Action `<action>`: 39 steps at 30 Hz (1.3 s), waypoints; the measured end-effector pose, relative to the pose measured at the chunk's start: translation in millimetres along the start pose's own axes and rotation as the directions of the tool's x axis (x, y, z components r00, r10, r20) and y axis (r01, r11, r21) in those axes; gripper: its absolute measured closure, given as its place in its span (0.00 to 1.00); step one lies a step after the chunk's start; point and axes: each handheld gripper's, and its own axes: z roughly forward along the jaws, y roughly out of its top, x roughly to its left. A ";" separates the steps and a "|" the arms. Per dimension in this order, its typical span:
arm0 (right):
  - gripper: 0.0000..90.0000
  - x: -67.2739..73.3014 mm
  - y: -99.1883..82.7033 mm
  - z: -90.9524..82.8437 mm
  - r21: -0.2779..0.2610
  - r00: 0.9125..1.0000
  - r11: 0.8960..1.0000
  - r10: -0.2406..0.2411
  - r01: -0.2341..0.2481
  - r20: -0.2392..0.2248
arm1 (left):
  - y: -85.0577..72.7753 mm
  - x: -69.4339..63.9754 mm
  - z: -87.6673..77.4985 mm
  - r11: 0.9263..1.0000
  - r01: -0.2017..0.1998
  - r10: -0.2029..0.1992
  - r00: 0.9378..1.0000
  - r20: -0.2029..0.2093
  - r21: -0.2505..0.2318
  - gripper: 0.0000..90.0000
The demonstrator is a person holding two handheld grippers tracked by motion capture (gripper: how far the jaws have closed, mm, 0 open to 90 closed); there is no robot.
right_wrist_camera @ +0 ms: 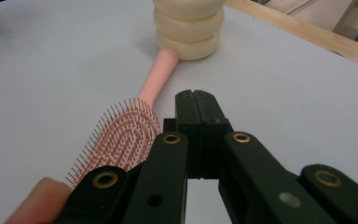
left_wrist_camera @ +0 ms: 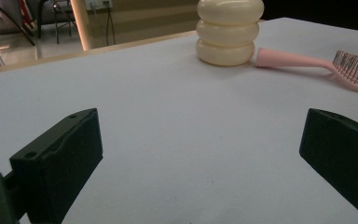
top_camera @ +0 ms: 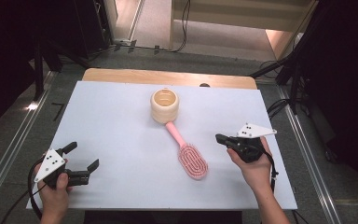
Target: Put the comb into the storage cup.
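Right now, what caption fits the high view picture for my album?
Pink hairbrush lies with its handle touching a cream ribbed cup, between the open left gripper and shut right gripper.

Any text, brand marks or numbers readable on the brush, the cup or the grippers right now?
None readable.
Pink hairbrush: no print shows on handle or head.
Cream ribbed cup: plain, no label.
Left gripper and right gripper: the grey plates carry only black dots, no letters or numbers.
White table: no marks.
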 end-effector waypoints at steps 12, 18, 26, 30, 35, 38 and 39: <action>0.97 2.7 30.4 33.9 0.112 0.998 0.992 -0.063 0.064 -0.017 | 0.0 -0.8 0.7 1.000 -0.010 0.010 1.000 0.003 0.006 0.00; 0.97 3.4 40.6 53.8 0.160 0.996 0.984 -0.071 0.079 -0.052 | 0.0 -0.7 0.5 1.000 -0.009 0.009 1.000 0.003 0.005 0.00; 0.98 -1.4 51.5 80.1 0.209 0.995 0.975 -0.055 0.071 -0.083 | 0.1 -0.2 -0.1 1.000 -0.009 0.009 1.000 0.007 0.005 0.00; 0.98 -2.3 56.4 90.4 0.235 0.995 0.970 -0.049 0.067 -0.083 | 0.0 -0.1 -0.4 1.000 -0.007 0.007 1.000 0.008 0.002 0.00; 0.98 -0.9 62.0 102.9 0.263 0.995 0.962 -0.046 0.068 -0.090 | 0.0 -0.2 -0.3 1.000 -0.005 0.005 1.000 0.009 0.001 0.00; 0.98 -0.9 63.5 108.2 0.276 0.994 0.958 -0.051 0.076 -0.095 | 0.0 -0.1 -0.4 1.000 -0.006 0.006 1.000 0.009 0.001 0.00; 0.98 -0.5 64.0 111.0 0.282 0.994 0.956 -0.053 0.077 -0.093 | 0.0 -0.2 -0.4 1.000 -0.005 0.005 1.000 0.009 0.001 0.00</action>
